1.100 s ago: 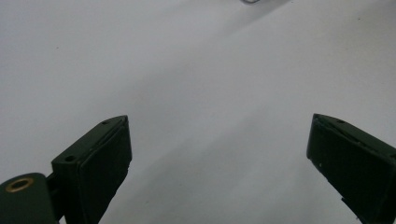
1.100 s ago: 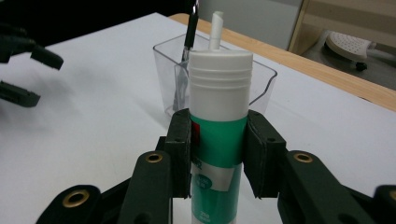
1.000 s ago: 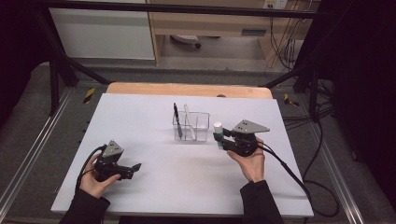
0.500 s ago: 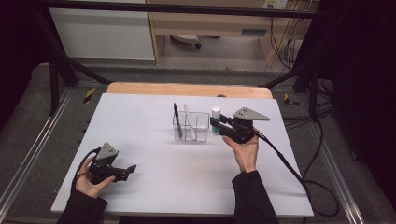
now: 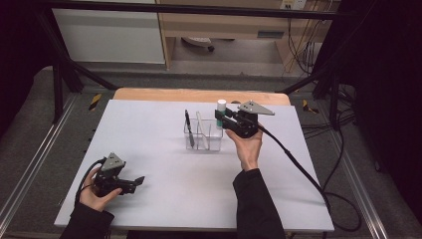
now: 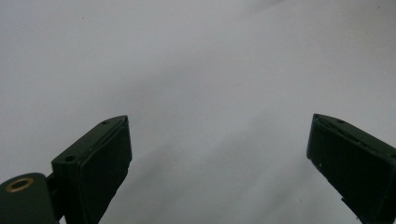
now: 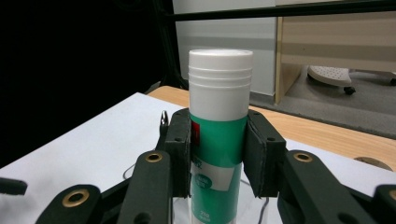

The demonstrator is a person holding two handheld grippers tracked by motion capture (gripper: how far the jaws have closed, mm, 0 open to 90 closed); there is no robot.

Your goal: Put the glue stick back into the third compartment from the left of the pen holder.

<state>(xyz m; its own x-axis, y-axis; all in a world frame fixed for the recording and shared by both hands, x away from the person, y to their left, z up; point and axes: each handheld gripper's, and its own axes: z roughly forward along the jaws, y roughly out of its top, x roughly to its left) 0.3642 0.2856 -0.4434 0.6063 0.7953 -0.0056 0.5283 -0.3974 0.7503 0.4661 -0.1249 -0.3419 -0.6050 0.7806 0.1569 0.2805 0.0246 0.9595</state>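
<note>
Looking down, high view: a white table [image 5: 164,149] with a wooden strip along its far edge; a person's two forearms in dark sleeves enter from the bottom.
Clear box, high view: a see-through divided holder [image 5: 203,135] stands near the middle of the table, with a dark pen [image 5: 188,121] upright in its left compartment.
Right gripper, high view: the right gripper [image 5: 220,118] is held just beside the holder's right end, above its rim, carrying a glue stick [image 5: 221,106] upright, white cap on top.
Left gripper, high view: the left gripper [image 5: 140,180] sits low at the near left of the table, well apart from the holder.
Left gripper view: two black jaws stand wide apart with nothing between them, bare white table beyond.
Right gripper view: both jaws are clamped on the green body of the glue stick [image 7: 219,135]; its white ribbed cap rises above the pads [image 7: 259,158].
</note>
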